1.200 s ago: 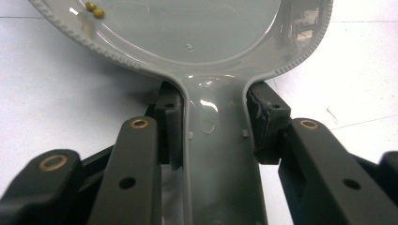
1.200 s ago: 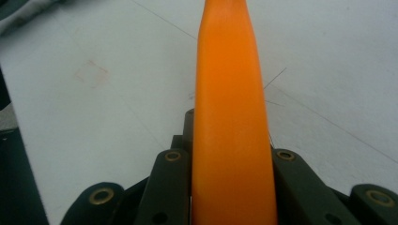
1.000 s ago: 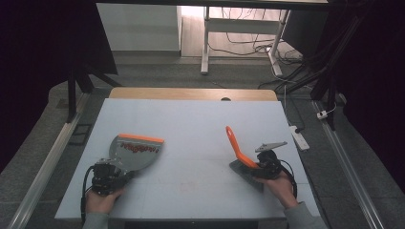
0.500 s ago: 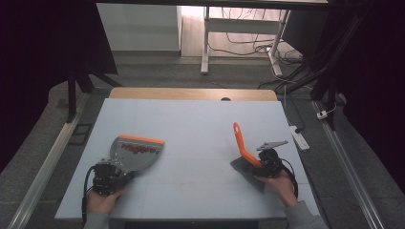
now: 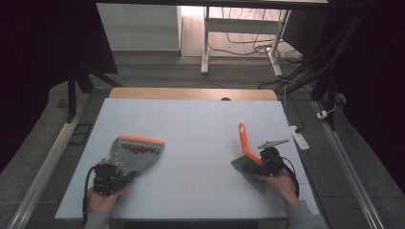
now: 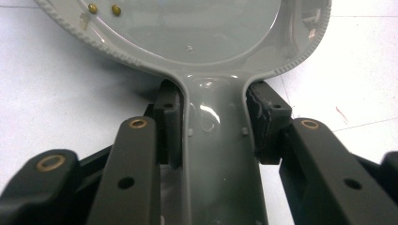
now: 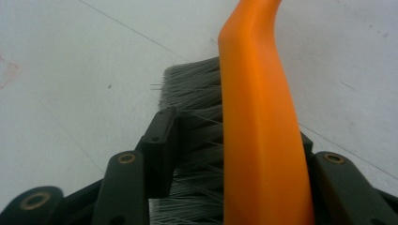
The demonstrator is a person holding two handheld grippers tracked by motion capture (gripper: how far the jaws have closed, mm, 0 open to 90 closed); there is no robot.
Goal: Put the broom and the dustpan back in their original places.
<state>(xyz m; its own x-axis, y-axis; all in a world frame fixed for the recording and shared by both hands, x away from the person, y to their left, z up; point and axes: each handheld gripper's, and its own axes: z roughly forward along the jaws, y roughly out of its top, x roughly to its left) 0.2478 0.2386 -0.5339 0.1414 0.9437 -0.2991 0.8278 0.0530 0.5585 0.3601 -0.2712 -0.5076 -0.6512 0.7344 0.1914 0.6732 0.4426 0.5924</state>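
Observation:
A grey dustpan [image 5: 136,150] with an orange front lip lies flat on the white table [image 5: 191,119] at the left. My left gripper [image 5: 123,171] is shut on its handle; in the left gripper view both pads [image 6: 169,122] press the sides of the grey handle [image 6: 213,150], and the pan [image 6: 187,33] spreads beyond them. At the right, an orange-handled brush [image 5: 244,140] rests with its grey bristles on the table. My right gripper [image 5: 252,167] has just been opening its jaws. The brush [image 7: 258,117] stands loosely between them, bristles [image 7: 192,93] brushing the left pad.
A wooden strip [image 5: 191,94] edges the table's far side. A white power strip [image 5: 298,136] lies on the floor off the right edge, with metal rails along both sides. Bare table stretches between the dustpan and the brush.
The brush's orange handle has swung from leaning left to nearly straight away from me, and the right jaws have parted around it. The left gripper and dustpan stayed put.

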